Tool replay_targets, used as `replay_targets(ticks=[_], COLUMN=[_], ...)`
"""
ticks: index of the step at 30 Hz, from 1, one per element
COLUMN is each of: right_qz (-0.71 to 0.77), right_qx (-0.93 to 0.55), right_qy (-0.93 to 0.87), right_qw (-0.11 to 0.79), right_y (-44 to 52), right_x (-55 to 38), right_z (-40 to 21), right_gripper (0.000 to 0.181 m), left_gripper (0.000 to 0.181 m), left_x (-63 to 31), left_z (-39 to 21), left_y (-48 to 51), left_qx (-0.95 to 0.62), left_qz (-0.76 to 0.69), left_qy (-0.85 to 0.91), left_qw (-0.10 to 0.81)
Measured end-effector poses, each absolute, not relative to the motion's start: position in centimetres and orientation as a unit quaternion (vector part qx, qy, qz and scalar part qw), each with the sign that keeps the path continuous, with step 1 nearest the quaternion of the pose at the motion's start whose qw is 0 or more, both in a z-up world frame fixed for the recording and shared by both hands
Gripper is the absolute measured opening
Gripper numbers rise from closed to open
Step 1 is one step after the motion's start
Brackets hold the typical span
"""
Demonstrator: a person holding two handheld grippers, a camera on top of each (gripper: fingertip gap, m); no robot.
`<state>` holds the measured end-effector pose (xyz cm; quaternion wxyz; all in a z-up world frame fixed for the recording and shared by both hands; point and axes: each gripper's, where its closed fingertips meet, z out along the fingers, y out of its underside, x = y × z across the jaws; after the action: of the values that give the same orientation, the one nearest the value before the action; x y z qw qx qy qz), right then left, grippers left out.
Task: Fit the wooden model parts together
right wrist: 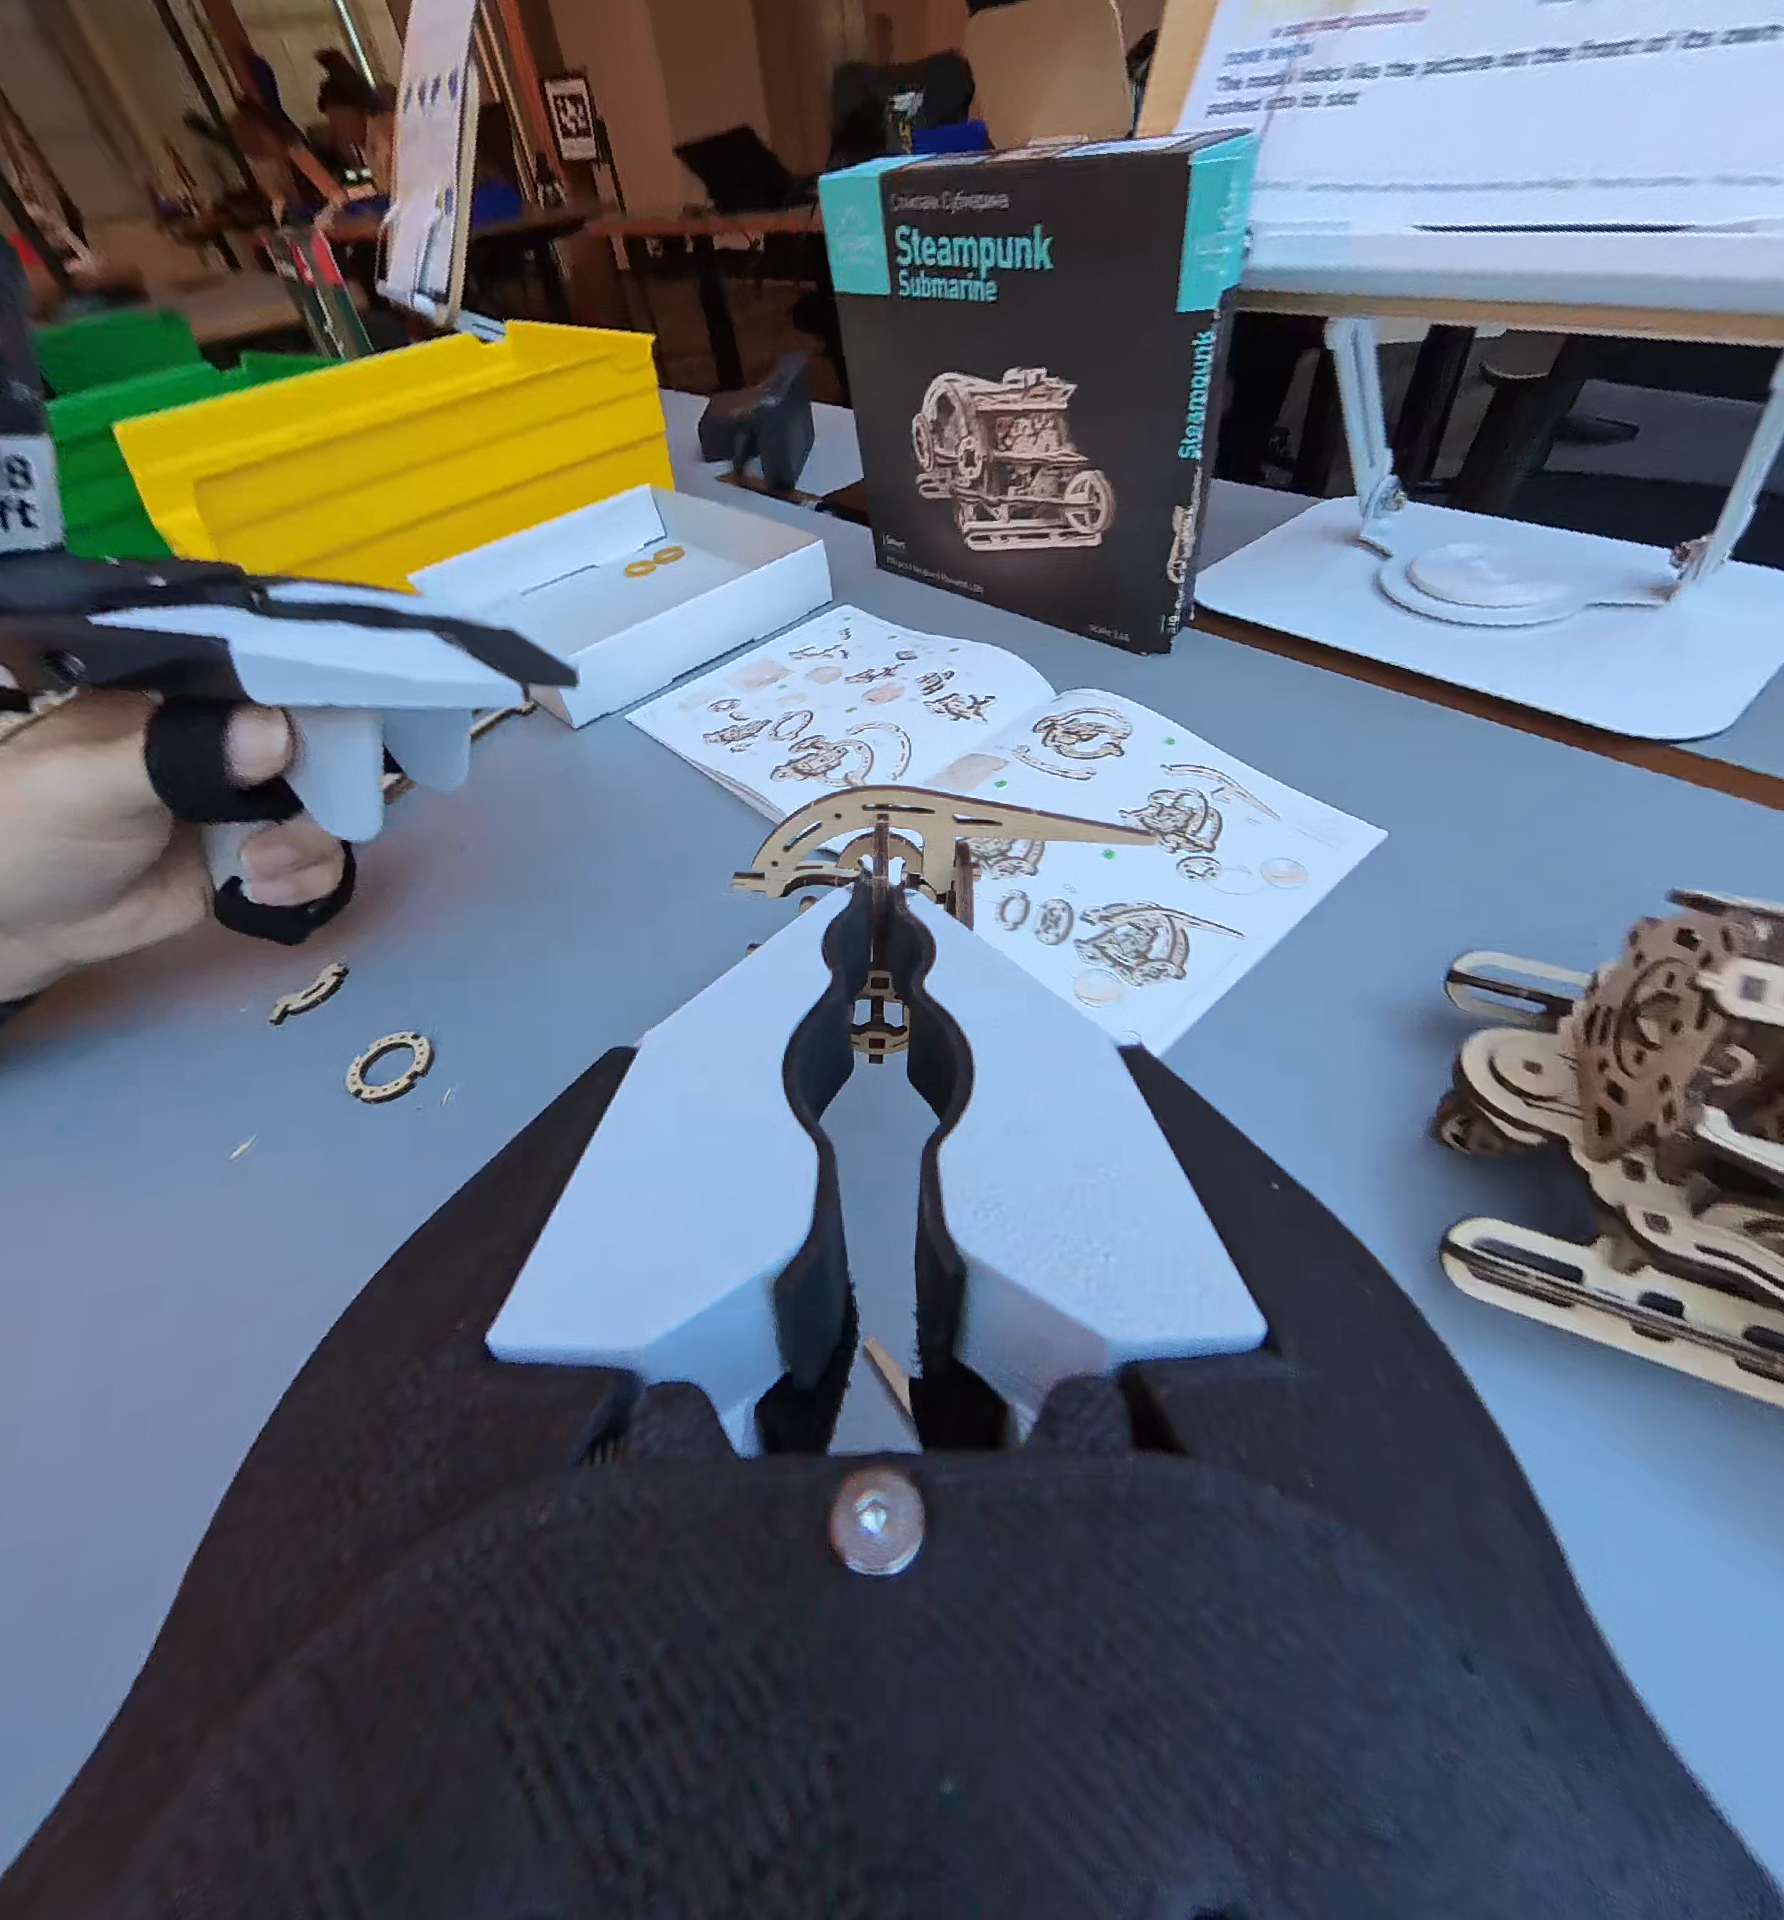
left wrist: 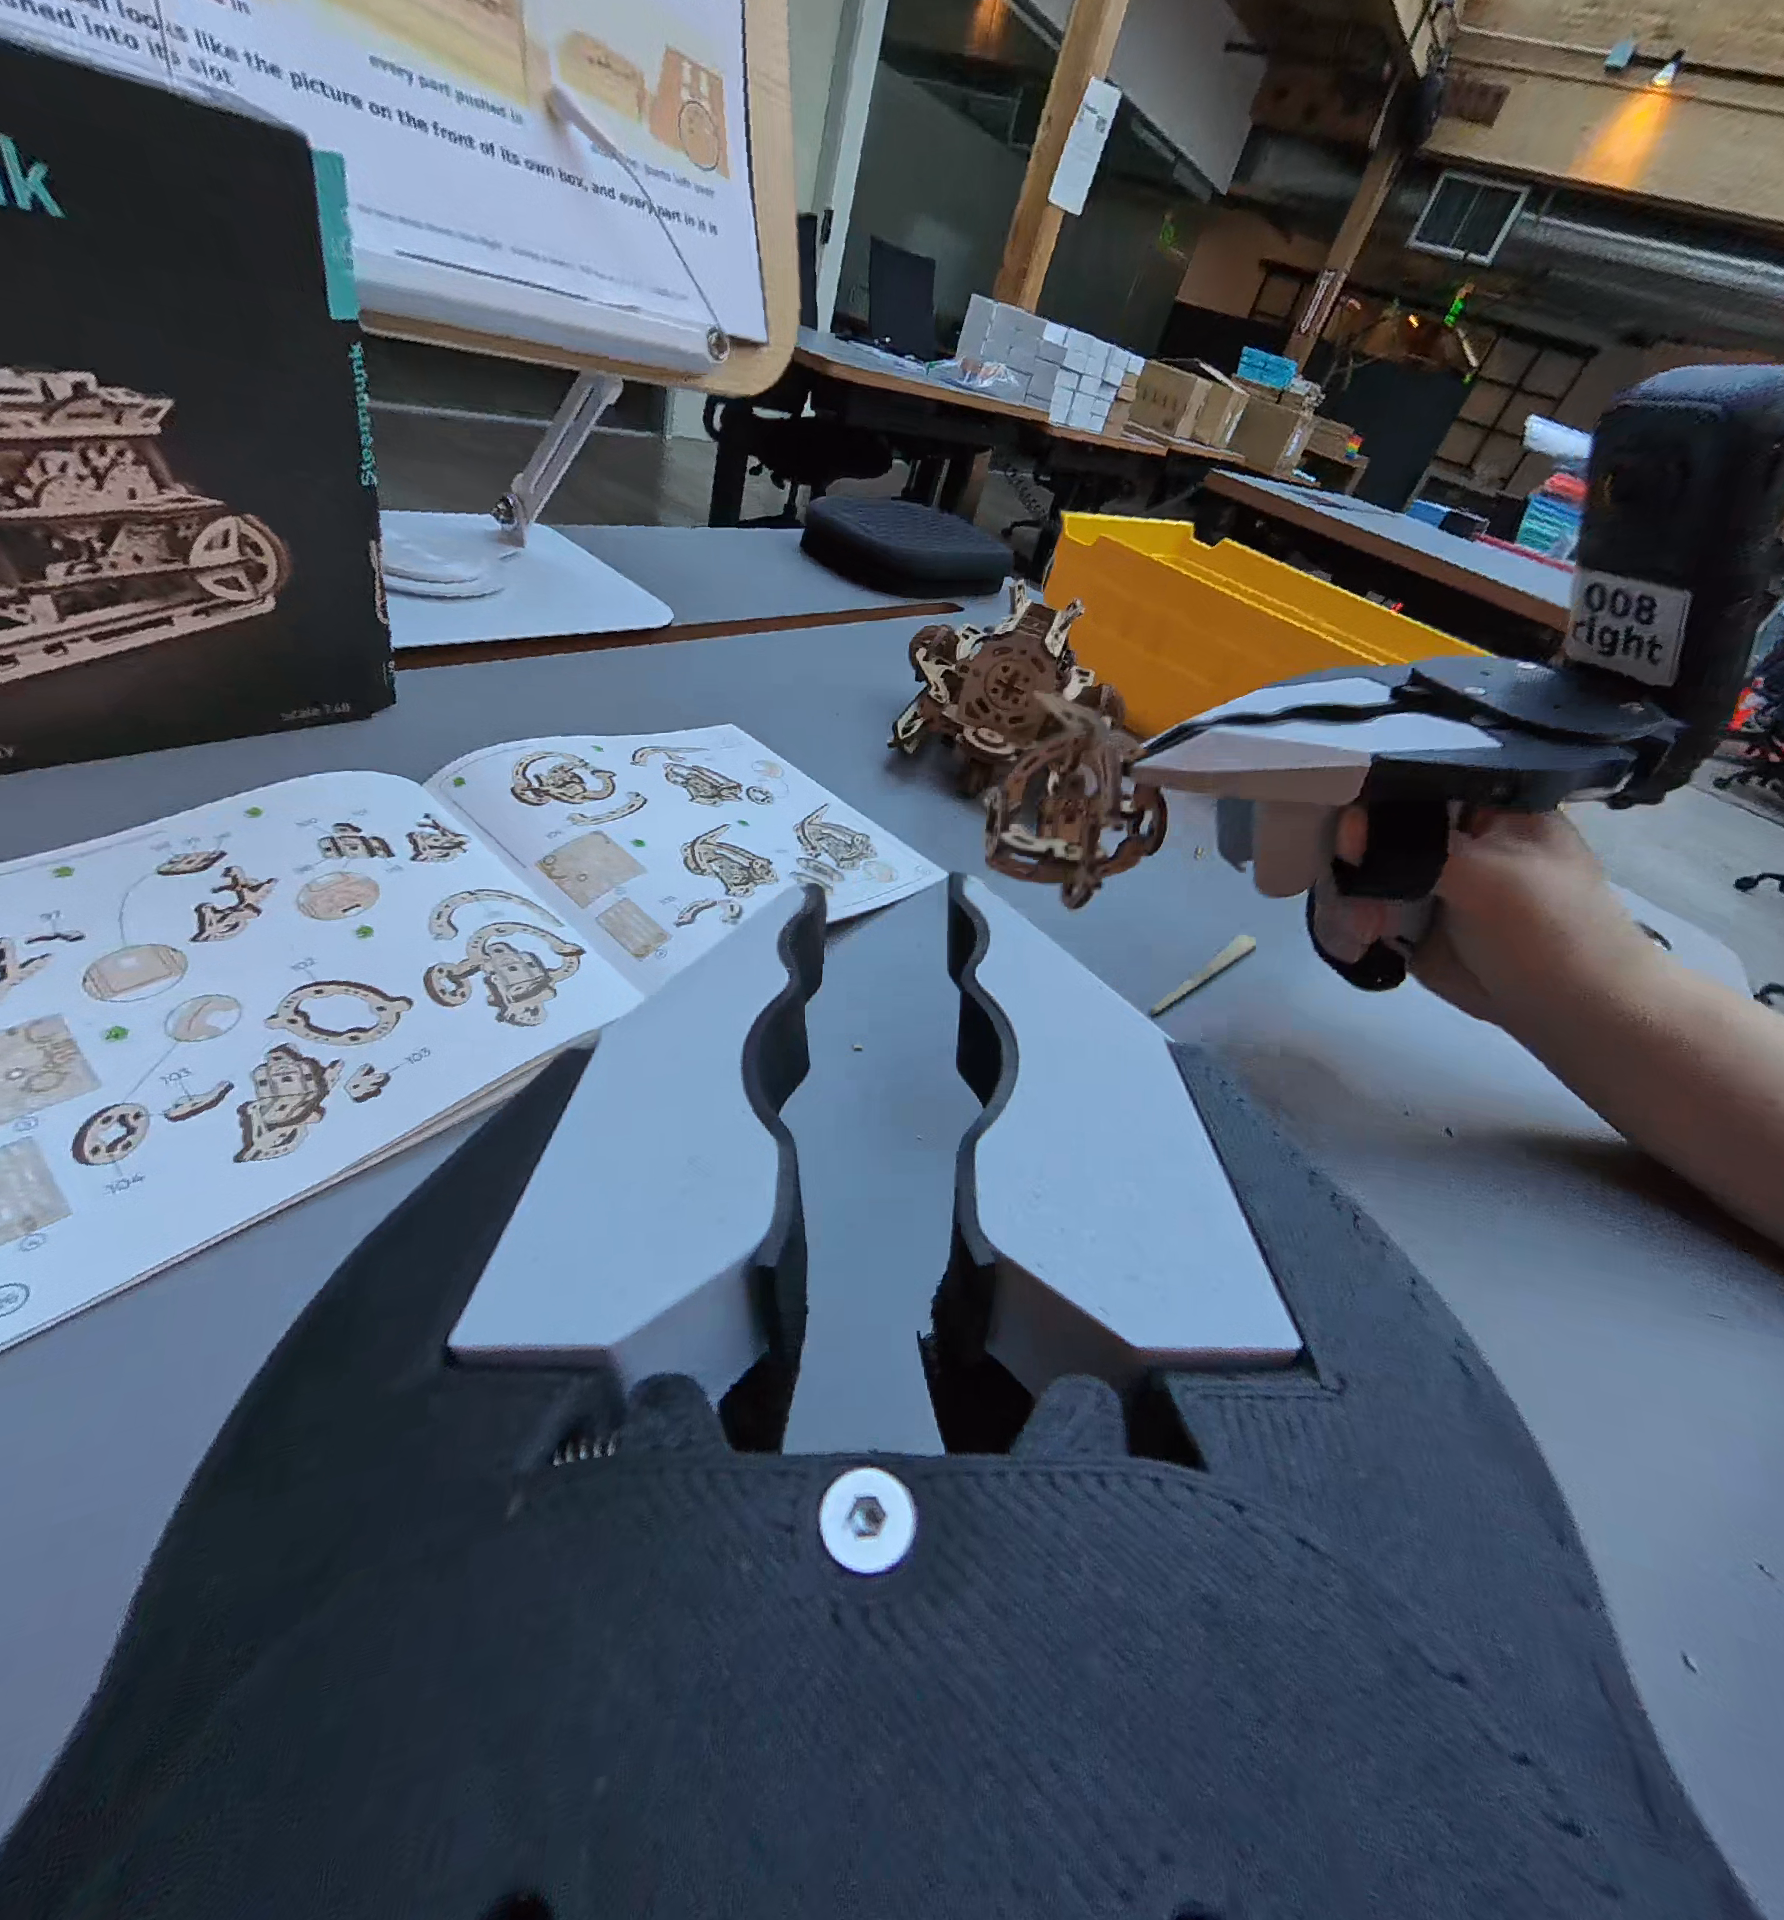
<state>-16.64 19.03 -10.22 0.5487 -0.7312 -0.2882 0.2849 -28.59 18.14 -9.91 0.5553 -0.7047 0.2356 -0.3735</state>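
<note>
My right gripper (right wrist: pixel 875 902) is shut on a small wooden sub-assembly (right wrist: pixel 872 836) with a curved slotted arc, and holds it above the grey table. In the left wrist view the same gripper (left wrist: pixel 1137 764) holds this part (left wrist: pixel 1070 821) just in front of the larger wooden model (left wrist: pixel 1002 681). That model also shows at the right of the right wrist view (right wrist: pixel 1657 1143), lying on the table. My left gripper (left wrist: pixel 888 902) is open and empty, low over the table by the booklet's edge. It shows at the left of the right wrist view (right wrist: pixel 514 665).
An open instruction booklet (left wrist: pixel 348 987) (right wrist: pixel 971 748) lies mid-table. The black product box (right wrist: pixel 1033 395) and a white stand (right wrist: pixel 1511 603) stand behind. A yellow bin (right wrist: pixel 400 457), a white tray (right wrist: pixel 659 582), a loose ring (right wrist: pixel 389 1065), a small piece (right wrist: pixel 308 992) and a stick (left wrist: pixel 1205 971) are nearby. Tip to tip, the grippers are about 12 centimeters apart.
</note>
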Motion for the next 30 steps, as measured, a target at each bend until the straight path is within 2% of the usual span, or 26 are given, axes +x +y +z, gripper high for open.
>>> replay_targets(ticks=[10, 19, 30], right_qz=[0.423, 0.528, 0.540], right_qx=[-0.671, -0.650, -0.573], right_qy=[-0.278, -0.231, -0.307], right_qw=[0.542, 0.495, 0.535], right_y=[17.8, 17.2, 14.6], right_x=[-16.2, -16.5, -17.5], right_z=[-8.1, -7.2, -4.7], right_gripper=[0.000, 0.000, 0.000], left_gripper=[0.015, 0.012, 0.014], left_x=[-26.0, -25.4, -24.6], left_z=[-11.4, -10.8, -8.2], left_y=[16.6, 15.8, 14.1], left_qx=[-0.703, -0.691, -0.625], left_qz=[-0.349, -0.385, -0.397], left_qy=[0.310, 0.312, 0.347], left_qw=[0.536, 0.526, 0.576])
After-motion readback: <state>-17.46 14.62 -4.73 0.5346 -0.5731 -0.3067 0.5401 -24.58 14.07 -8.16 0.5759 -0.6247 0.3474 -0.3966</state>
